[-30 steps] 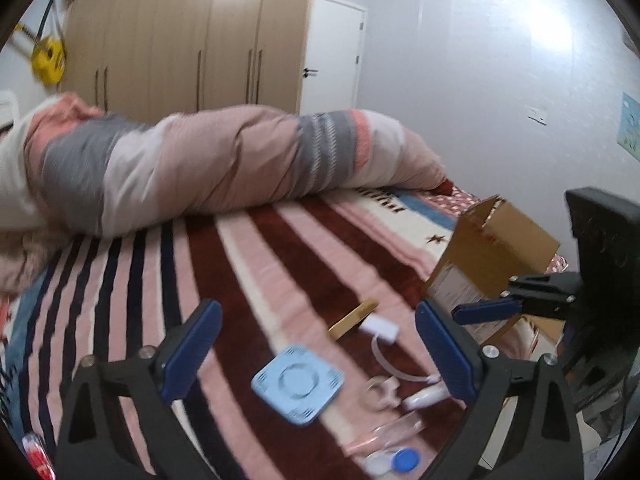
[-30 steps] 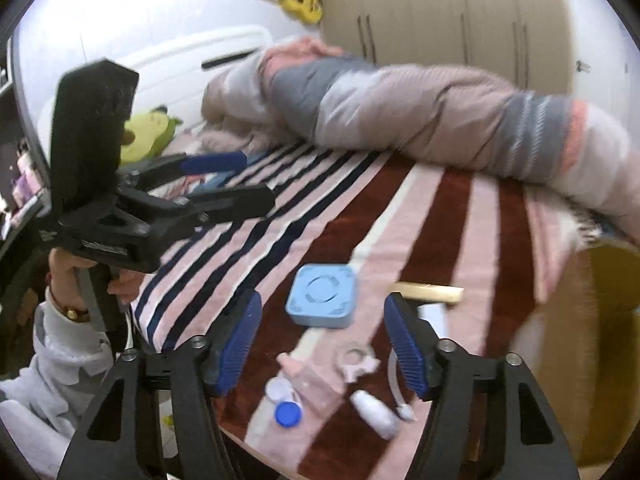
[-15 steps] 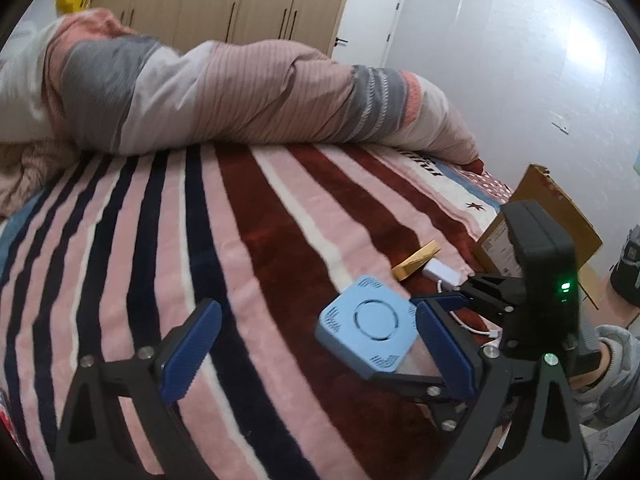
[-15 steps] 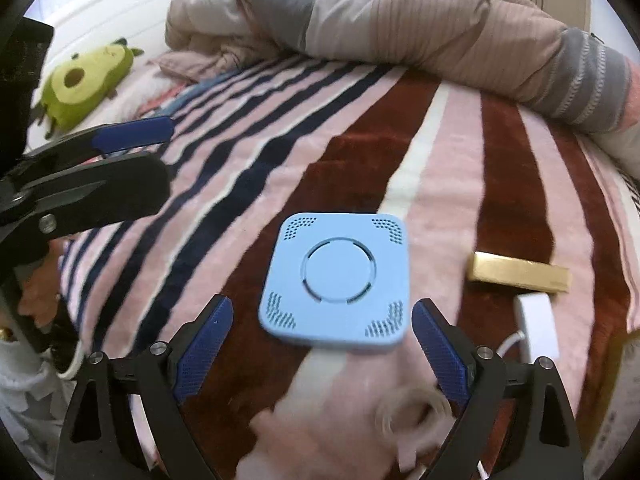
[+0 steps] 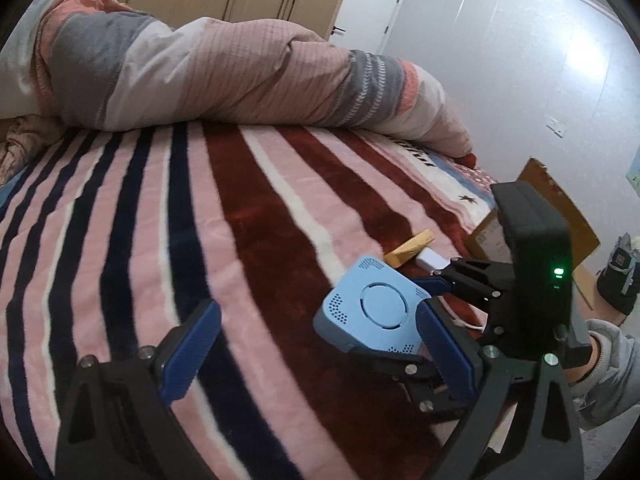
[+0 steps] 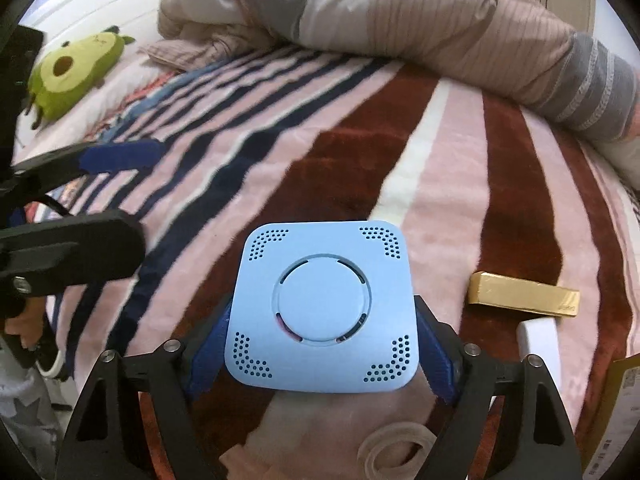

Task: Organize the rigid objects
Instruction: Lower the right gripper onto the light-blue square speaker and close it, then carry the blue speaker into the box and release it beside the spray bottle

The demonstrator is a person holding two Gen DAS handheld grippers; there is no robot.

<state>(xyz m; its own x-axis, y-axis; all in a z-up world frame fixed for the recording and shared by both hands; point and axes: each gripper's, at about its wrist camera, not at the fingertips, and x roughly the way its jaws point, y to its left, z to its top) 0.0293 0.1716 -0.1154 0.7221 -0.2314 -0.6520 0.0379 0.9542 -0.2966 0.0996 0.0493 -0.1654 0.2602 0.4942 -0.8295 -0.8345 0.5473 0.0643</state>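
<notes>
The right gripper [image 6: 322, 356] is now clamped on the blue square device [image 6: 322, 308], its blue pads pressed to the left and right edges, and in the left wrist view the device [image 5: 370, 314] sits tilted with its near edge clear of the striped blanket [image 5: 256, 240]. Half a second ago those jaws stood wide on either side of it while it lay flat on the bed; a second ago the gripper was farther back, over the whole scatter of small things. So the grasp has just been made and the lift looks begun, which puts the first item in hand and the sorting barely started.

The left gripper [image 5: 316, 344] is spread wide and holds nothing; it hangs over the bed with the device at about 2 o'clock of its own gap. In the right wrist view it shows at 9 o'clock.

Around the device, in the right wrist view:
- a gold bar-shaped box [image 6: 524, 299] at 3 o'clock, lying apart from it
- a white adapter [image 6: 538, 338] just below the gold box, at about 4 o'clock
- a clear tape-like ring [image 6: 394, 452] at 6 o'clock, partly hidden by the gripper frame; I can't tell what the pale pink item beside it is

A cardboard box [image 5: 560, 216] stands open at the bed's edge, at 3 o'clock in the left wrist view, probably the place for the device
</notes>
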